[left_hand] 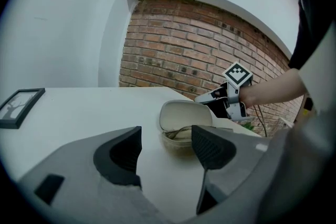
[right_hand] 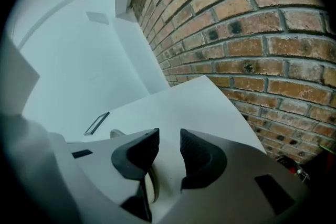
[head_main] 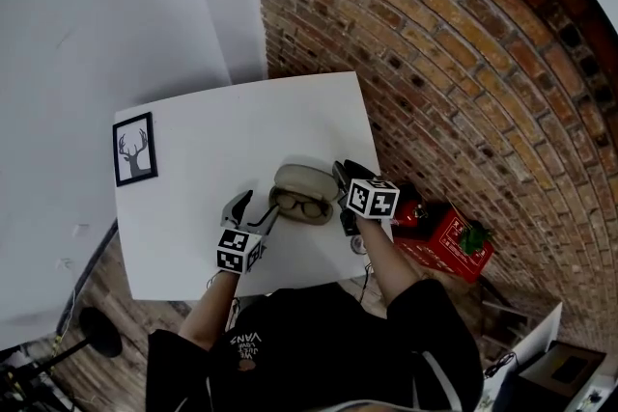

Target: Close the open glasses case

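Observation:
A beige glasses case [head_main: 301, 193] lies open on the white table [head_main: 212, 140], lid raised at the far side, dark-framed glasses in its tray. My left gripper [head_main: 258, 207] sits just left of the case, jaws open with nothing between them; in the left gripper view [left_hand: 166, 140] the case [left_hand: 181, 124] lies a little beyond the fingertips. My right gripper [head_main: 341, 175] is at the lid's right end. In the right gripper view [right_hand: 169, 140] its jaws stand a narrow gap apart over bare table, and the case's pale rim [right_hand: 151, 187] shows under the left finger.
A black-framed deer picture [head_main: 134, 149] lies at the table's far left. A brick wall [head_main: 463, 63] runs along the table's right edge. A red box [head_main: 444, 234] sits on the floor by the near right corner.

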### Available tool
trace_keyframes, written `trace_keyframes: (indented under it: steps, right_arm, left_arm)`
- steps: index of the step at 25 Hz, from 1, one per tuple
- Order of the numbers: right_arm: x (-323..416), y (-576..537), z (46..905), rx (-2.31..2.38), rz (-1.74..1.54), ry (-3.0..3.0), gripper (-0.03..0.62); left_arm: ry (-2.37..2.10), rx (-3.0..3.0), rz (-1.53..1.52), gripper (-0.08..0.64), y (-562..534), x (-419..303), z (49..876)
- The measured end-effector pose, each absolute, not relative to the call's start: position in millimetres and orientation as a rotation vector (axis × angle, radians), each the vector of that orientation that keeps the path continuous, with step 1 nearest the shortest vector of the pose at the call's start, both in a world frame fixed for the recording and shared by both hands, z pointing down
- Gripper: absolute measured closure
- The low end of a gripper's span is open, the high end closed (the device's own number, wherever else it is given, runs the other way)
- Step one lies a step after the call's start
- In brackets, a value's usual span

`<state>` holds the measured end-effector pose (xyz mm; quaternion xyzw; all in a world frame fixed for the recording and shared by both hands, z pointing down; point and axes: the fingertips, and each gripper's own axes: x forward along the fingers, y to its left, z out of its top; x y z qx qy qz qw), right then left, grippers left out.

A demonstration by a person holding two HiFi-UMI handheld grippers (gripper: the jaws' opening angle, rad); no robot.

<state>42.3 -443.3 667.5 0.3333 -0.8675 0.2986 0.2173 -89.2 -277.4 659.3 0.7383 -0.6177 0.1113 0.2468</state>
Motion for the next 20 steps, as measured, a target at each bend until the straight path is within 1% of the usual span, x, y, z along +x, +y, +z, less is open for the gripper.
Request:
trace_keyframes:
  steps: [13, 17, 20]
  right_arm:
    - [55, -398, 639, 1.029, 0.858, -2.453, 0.469]
    - [58, -378, 633, 1.058, 0.844, -2.457, 0.474]
    - [60, -365, 631, 1.071, 0.83, -2.454, 0.474]
  left_arm:
    - [-1.548, 2.088, 0.421, 0.278, -262, -82, 674]
    - [-1.497, 2.143, 0.432, 0.273, -257, -75, 667]
    - [-1.462, 2.202, 0.457, 0.257, -252, -70, 661]
